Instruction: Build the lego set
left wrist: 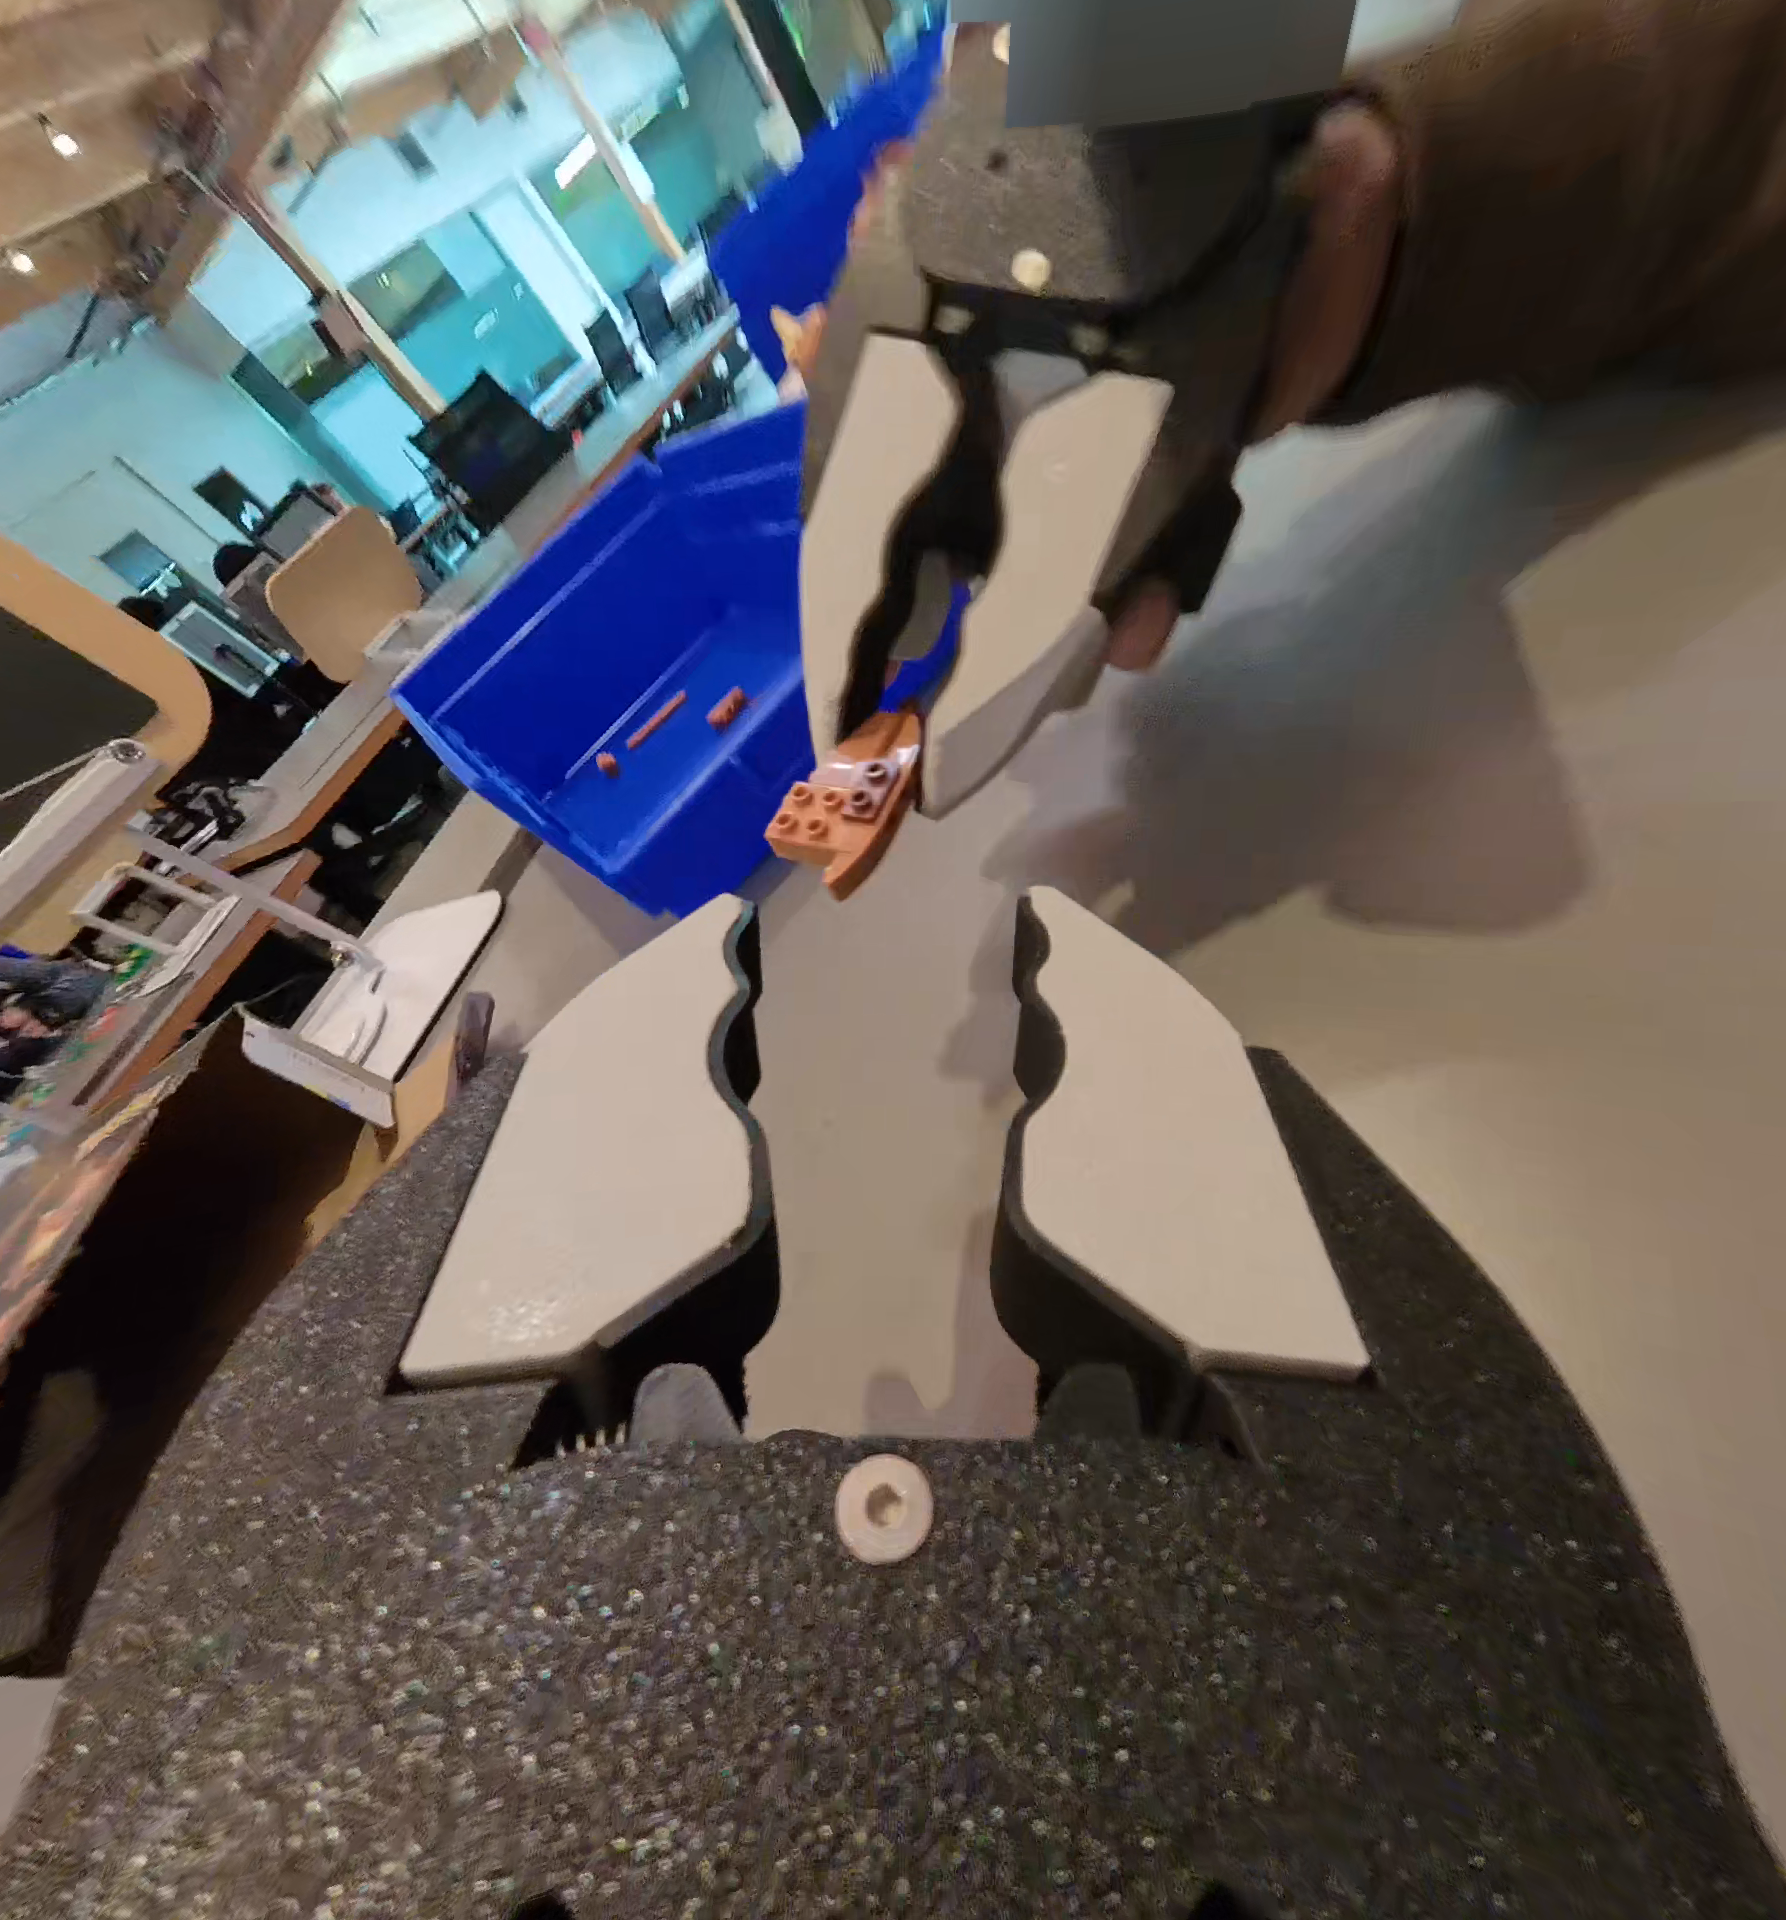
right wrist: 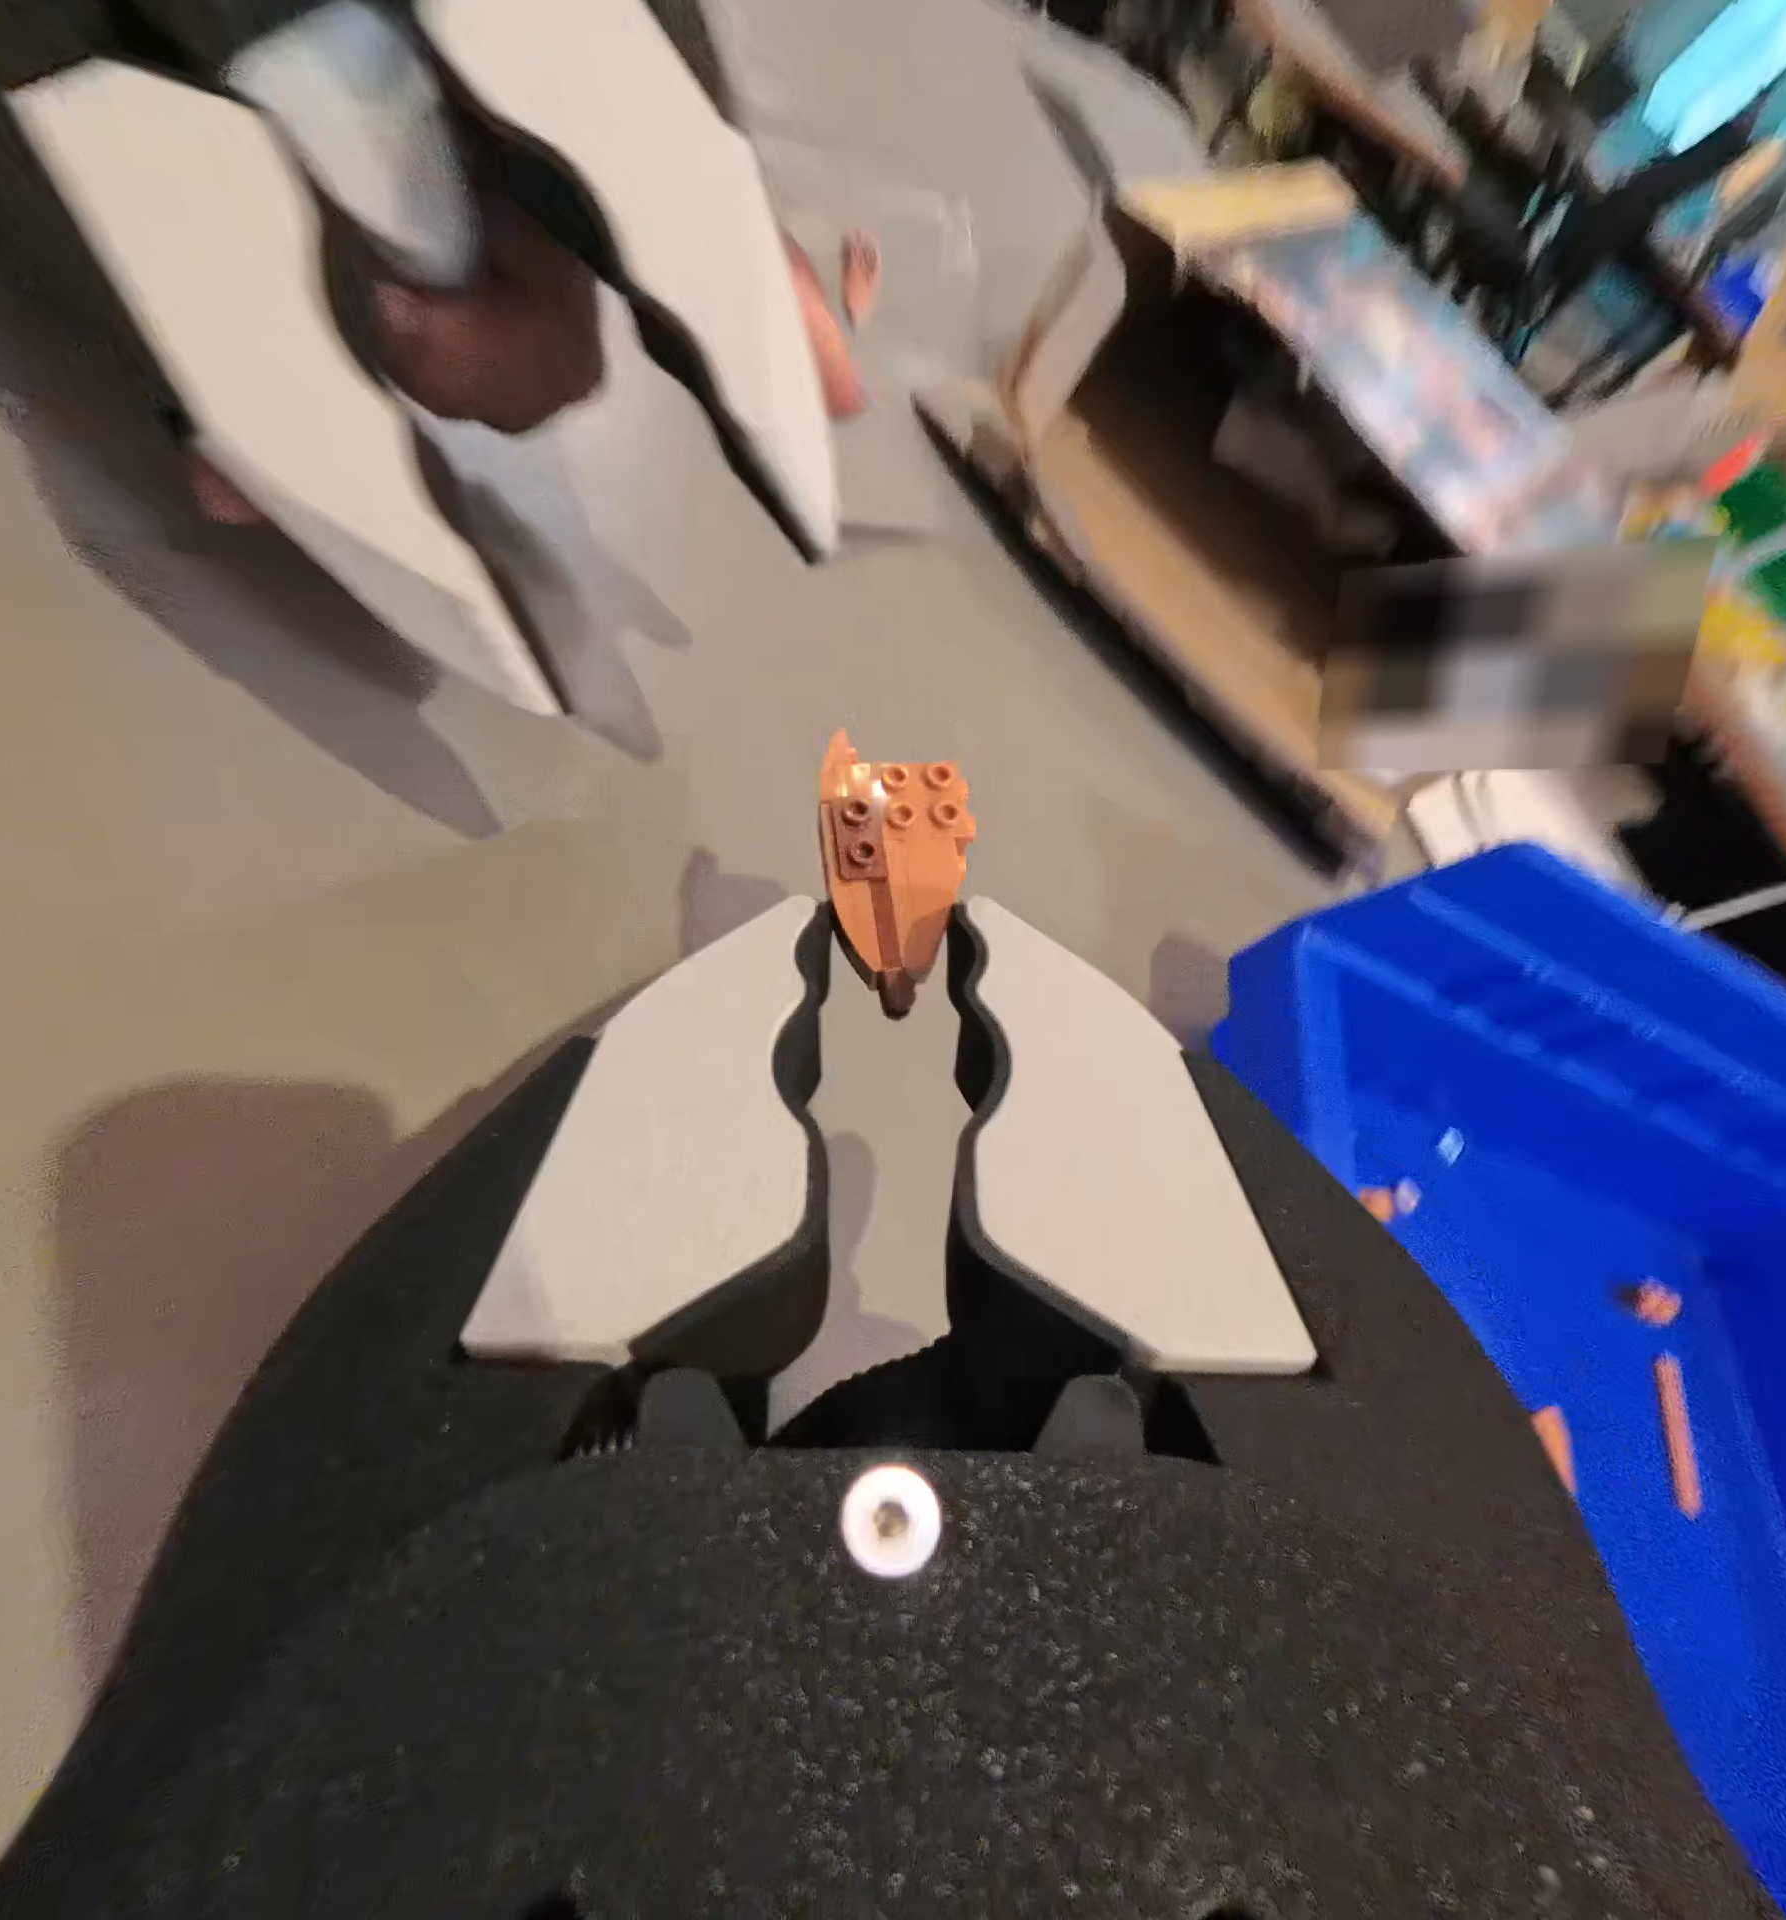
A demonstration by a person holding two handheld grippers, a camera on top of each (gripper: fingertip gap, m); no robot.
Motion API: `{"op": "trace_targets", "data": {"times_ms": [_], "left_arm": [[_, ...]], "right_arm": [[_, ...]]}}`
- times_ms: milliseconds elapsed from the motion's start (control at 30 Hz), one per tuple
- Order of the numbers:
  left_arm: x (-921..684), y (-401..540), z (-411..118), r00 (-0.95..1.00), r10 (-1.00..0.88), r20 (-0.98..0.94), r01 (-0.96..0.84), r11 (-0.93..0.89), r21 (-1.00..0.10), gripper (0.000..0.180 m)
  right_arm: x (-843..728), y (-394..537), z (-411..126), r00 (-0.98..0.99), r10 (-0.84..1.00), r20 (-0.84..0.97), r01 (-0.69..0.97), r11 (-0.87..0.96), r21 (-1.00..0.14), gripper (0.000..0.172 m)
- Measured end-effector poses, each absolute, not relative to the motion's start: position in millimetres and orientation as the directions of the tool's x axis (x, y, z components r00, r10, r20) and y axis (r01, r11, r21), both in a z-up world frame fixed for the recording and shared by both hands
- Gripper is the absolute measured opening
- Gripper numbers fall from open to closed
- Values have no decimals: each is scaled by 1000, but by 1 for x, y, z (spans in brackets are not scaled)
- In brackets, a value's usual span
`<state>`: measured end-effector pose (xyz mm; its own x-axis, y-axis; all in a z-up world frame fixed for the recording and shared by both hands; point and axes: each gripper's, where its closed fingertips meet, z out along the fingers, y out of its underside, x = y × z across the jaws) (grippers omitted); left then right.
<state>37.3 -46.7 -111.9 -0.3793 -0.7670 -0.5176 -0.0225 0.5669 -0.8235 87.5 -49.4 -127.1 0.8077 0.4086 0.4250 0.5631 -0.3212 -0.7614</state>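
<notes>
The right gripper [right wrist: 884, 920] pinches a small orange brick assembly [right wrist: 894, 847] by its tapered end, its studded part jutting past the fingertips. The left gripper [left wrist: 884, 914] stands wide open, empty, just short of it. It looks light and rigid, likely to snap apart; grip the flat sides.
</notes>
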Motion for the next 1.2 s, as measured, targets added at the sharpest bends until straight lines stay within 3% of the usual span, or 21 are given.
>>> {"op": "trace_targets", "data": {"times_ms": [167, 367, 567, 767, 1000, 1200], "left_arm": [[40, -56, -139, -418, -689, -593, -85, 679, -729, 45], [40, -55, -152, -454, -684, -571, -136, 687, -714, 45], [39, -52, -161, -476, -690, -545, -178, 682, -709, 44], [38, -43, -156, -457, -715, -529, -197, 661, -724, 45], [15, 39, -115, -200, -824, -530, -280, 567, -775, 48], [-38, 128, -110, -98, -799, -593, -483, 559, -674, 54]], "right_arm": [[102, -50, -158, 862, 394, 321, 491, -486, -723, 21], [112, -55, -186, 886, 385, 259, 455, -608, -651, 22], [112, -55, -185, 884, 384, 268, 460, -607, -648, 22], [113, -58, -182, 881, 391, 266, 464, -603, -649, 37], [98, -52, -159, 866, 396, 305, 480, -489, -728, 46], [53, -29, -140, 816, 424, 394, 551, -362, -752, 46]]}}
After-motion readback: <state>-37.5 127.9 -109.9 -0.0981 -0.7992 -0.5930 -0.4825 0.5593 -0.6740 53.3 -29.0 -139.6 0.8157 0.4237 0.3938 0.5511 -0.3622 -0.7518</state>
